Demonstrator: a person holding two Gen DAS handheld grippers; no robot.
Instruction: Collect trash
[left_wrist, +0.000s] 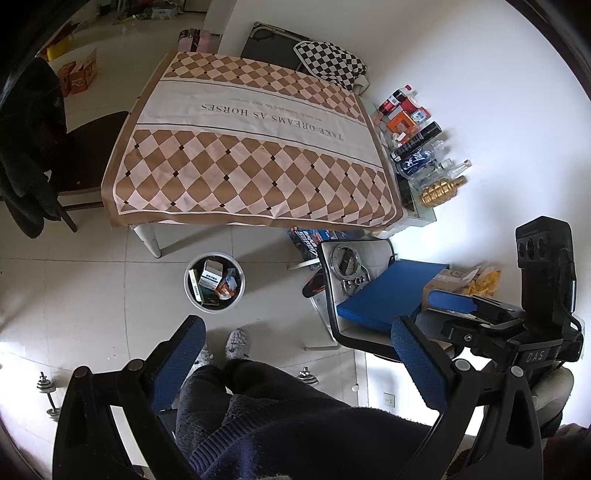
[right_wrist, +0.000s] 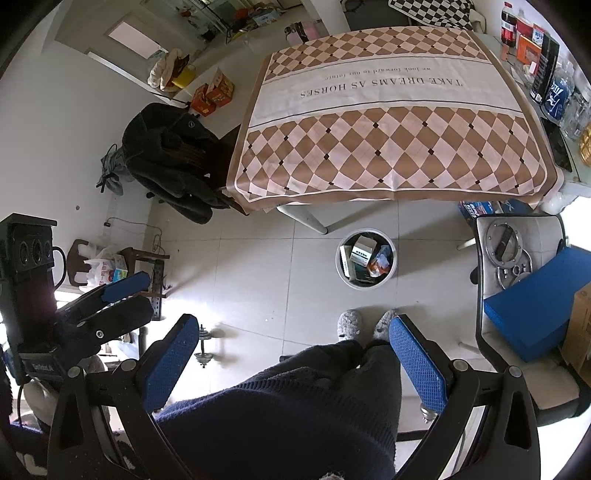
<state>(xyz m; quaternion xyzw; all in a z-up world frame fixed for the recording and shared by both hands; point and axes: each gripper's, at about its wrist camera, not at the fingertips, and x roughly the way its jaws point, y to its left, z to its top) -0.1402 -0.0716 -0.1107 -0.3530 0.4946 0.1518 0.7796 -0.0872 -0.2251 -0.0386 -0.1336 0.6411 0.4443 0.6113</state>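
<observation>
1. Left tongs (left_wrist: 299, 354): spread wide, nothing between the pads, held over the person's legs (left_wrist: 258, 406).
2. Right tongs (right_wrist: 295, 354): spread wide, nothing gripped, held above the floor.
3. Bin (left_wrist: 214, 282) stands on the tiled floor just in front of the counter (left_wrist: 251, 147), near the person's slippers (left_wrist: 238, 343).
4. Trash (left_wrist: 212, 278) lies inside the bin: a white box, papers, orange wrapper.
5. Counter cloth bare; bottles (left_wrist: 417, 140) line its wall side.
</observation>
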